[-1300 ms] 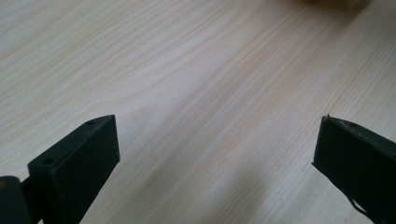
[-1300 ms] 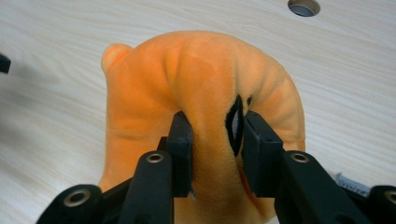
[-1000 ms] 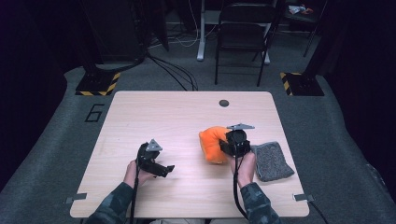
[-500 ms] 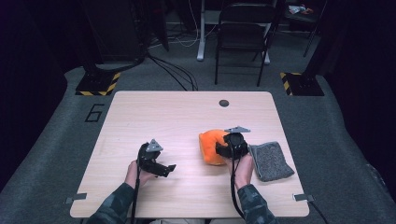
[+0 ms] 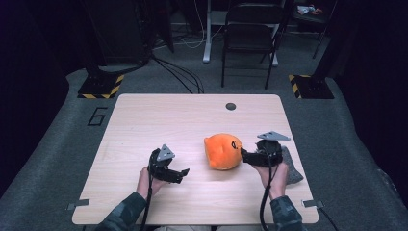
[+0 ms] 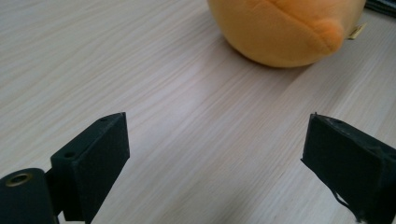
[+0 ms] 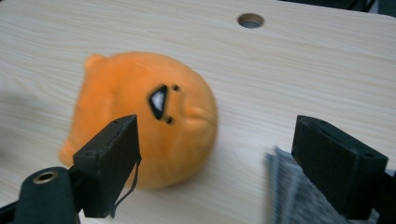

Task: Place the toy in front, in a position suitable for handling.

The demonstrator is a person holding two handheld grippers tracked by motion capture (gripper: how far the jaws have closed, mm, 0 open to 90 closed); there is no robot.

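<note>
Orange plush toy (image 5: 223, 151) lies on its side at the centre of the high view on the wooden table (image 5: 159, 115), just left of the right gripper (image 5: 246, 156), whose jaws have just been opening and now stand wide with nothing between them. This looks like a release just finished; the next move would call for backing that hand toward the grey cloth (image 5: 291, 166) at centre right. The left gripper (image 5: 182, 174), at lower left, rests low over the tabletop, jaws spread and empty, aimed at the toy.
</note>
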